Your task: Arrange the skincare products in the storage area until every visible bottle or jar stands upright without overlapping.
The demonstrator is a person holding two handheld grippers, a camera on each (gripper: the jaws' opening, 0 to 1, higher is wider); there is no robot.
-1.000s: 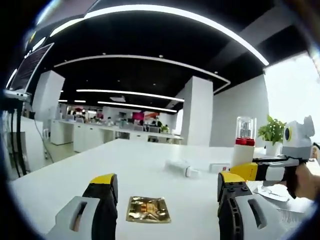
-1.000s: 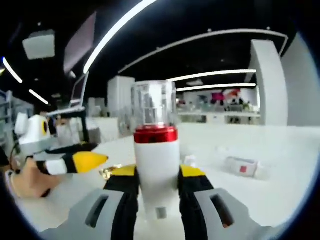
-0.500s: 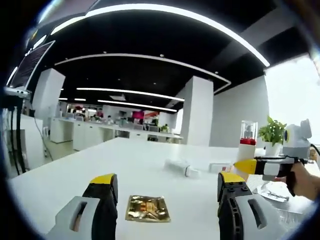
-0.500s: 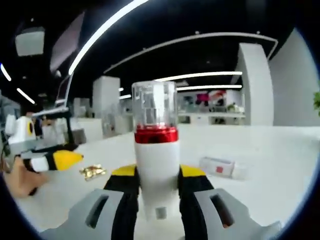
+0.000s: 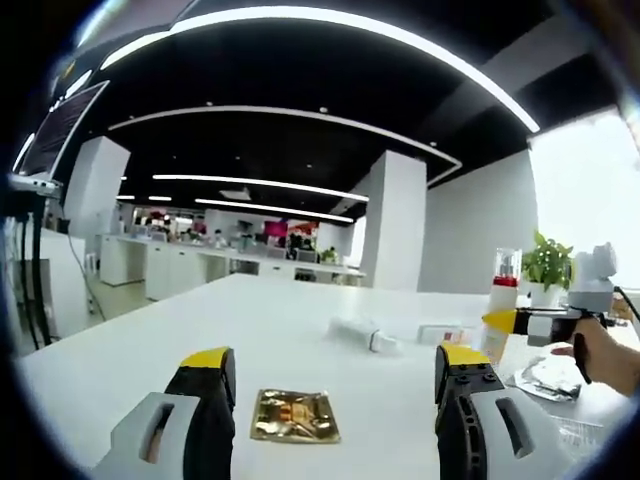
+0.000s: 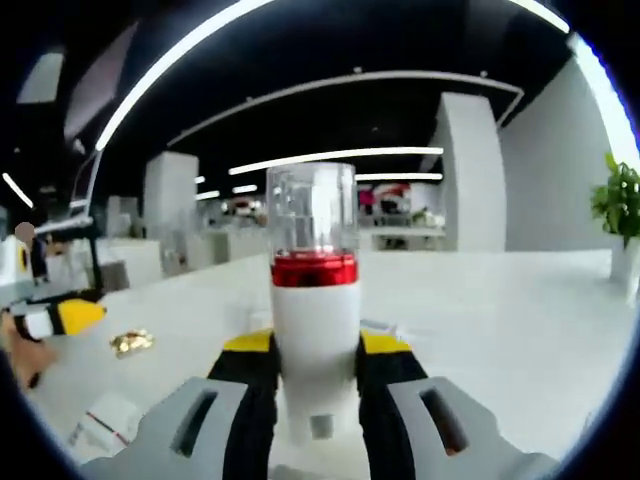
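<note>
Right hand-held gripper [image 6: 312,375] clamps one upright bottle [image 6: 313,300]; left hand-held gripper [image 5: 335,385] gapes over one gold sachet [image 5: 294,417]

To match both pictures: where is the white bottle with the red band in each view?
Left gripper view: white bottle at far right, upright, held by the right claw.
Right gripper view: centre, clamped between that claw's jaws.
Shared landmark: gold sachet on the table.

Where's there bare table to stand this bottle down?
Bare table stretches beyond the right gripper, which grips the bottle, toward the potted plant. It is busier around the gold sachet, the lying tube and the clear wrappers.
</note>
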